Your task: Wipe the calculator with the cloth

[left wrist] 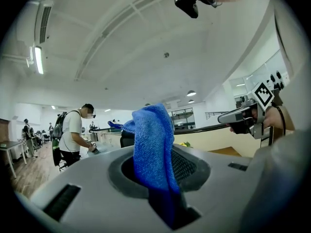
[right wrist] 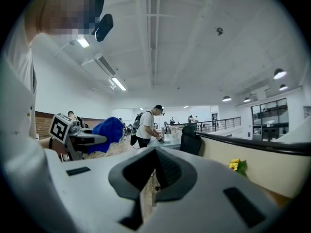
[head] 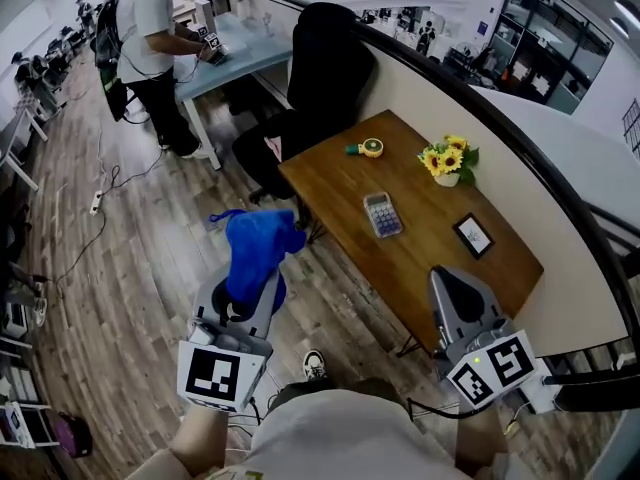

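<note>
- One long wooden table (head: 425, 243) ran diagonally along the curved wall, with a black chair (head: 325, 73) at its far end.
- Beyond the chair, a person (head: 150, 43) with a backpack stood at a pale desk.
- Bunched and drooping, the blue cloth (head: 255, 253) sat in the left gripper (head: 245, 308), whose jaws were clamped on it; in that gripper's own view the cloth (left wrist: 153, 144) rose out from between them and folded over.
- That gripper hung over the floor, off the table's near long edge.
- Over the table's near end, the right gripper (head: 447, 280) had its jaws drawn together, with nothing between them.
- Flat on the table's middle lay the calculator (head: 382, 214), farther off than both grippers and between them from side to side.
- It was well apart from the cloth and from either gripper.
- Its long axis ran from near to far, the near end leaning slightly right, skewed to the table's edges; the display end seemed to be the far one.
- Yellow flowers (head: 447, 158) in a small pot stood by the wall.
- Between the flowers and the right gripper lay a small framed picture (head: 473, 235).
- Smallest, a yellow tape measure (head: 370, 148) sat near the table's far end.
</note>
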The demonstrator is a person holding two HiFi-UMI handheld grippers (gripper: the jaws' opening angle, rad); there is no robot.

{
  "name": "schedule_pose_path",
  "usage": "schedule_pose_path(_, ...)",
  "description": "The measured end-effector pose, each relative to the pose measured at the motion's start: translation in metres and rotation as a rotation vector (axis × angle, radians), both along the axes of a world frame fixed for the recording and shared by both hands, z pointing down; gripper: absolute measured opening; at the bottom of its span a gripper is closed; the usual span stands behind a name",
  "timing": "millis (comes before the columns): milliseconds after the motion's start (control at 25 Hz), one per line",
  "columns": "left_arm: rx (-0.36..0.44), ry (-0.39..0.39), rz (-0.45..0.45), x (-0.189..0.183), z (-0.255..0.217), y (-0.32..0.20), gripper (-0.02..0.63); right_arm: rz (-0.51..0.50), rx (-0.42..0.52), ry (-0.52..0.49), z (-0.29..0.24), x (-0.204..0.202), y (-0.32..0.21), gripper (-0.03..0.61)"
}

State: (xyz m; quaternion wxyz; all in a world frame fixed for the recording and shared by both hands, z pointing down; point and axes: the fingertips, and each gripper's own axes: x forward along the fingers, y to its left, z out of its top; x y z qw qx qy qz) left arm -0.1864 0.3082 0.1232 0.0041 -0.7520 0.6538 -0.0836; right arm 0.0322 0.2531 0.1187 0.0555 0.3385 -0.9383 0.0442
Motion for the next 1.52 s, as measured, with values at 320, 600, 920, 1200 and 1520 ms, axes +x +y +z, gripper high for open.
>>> schedule_pose_path(320, -0.017, 0.053, 0.067, -0.023, 0.014, -0.057, 0.103, 0.061, -0.039, 0.023, 0.015, -0.021, -0.041, 0.003)
schedule_pose_path(600, -0.033, 0.036, 0.123, -0.017, 0.026, -0.110, 0.103, 0.127, -0.062, 0.017, 0.034, -0.010, -0.088, 0.003)
schedule_pose_path(920, -0.063, -0.013, 0.190, 0.008, 0.038, -0.192, 0.103, 0.180, -0.096, -0.006, 0.058, 0.014, -0.162, 0.004)
schedule_pose_path(1200, -0.122, -0.040, 0.242, 0.036, 0.055, -0.283, 0.103, 0.202, -0.162, -0.009, 0.086, 0.032, -0.248, 0.004)
schedule_pose_path(1520, -0.197, -0.059, 0.284, 0.067, 0.090, -0.362, 0.103, 0.180, -0.251, 0.013, 0.132, 0.044, -0.321, 0.003)
